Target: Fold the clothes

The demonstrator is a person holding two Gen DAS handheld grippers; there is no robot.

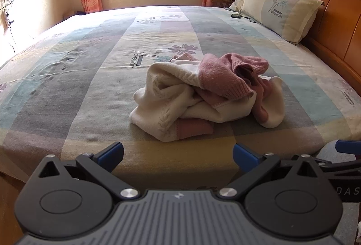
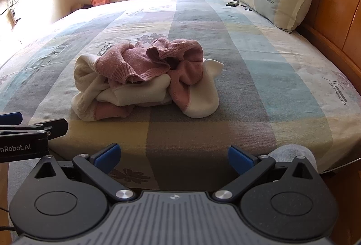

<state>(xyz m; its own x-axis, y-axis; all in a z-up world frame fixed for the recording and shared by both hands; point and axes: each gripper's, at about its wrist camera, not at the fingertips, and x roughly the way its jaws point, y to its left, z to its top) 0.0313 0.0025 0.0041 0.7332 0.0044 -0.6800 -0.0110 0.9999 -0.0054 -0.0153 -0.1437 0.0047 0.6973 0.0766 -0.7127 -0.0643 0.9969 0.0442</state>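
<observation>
- One soft, fuzzy cream-and-pink knitted garment [image 1: 198, 91] lies in a crumpled heap on the bed [image 1: 67, 78], which wears a patchwork sheet in pale blue, grey and yellow with printed flowers.
- Measured from that bed, the heap sits near the near edge and roughly midway along it, well apart from the cream-and-grey pillow [image 1: 279, 8] that leans on the orange wooden headboard [image 1: 334, 3] at the right end.
- No part of the heap is flat or squared: a pink ribbed cuff or hem [image 2: 126, 69] lies draped over the top, cream folds bulge beneath it, and a rounded cream-and-pink lobe [image 2: 200, 98] sticks out toward the headboard side.
- Whether the heap is one garment or several, I cannot tell; the layers are too tangled.
- The left hand-held gripper [image 1: 178, 154] hovers over the near edge of the bed, short of the heap, with its blue-padded jaws spread wide and nothing between them.
- The right hand-held gripper [image 2: 173, 154] hangs likewise at the near edge, just beside the left one, jaws wide and bare.
- As I judge it, the folding is all left to do: the clothing needs spreading out flat on the bed, then folding into a neat stack.
- Nothing folded shows anywhere on the bed.
</observation>
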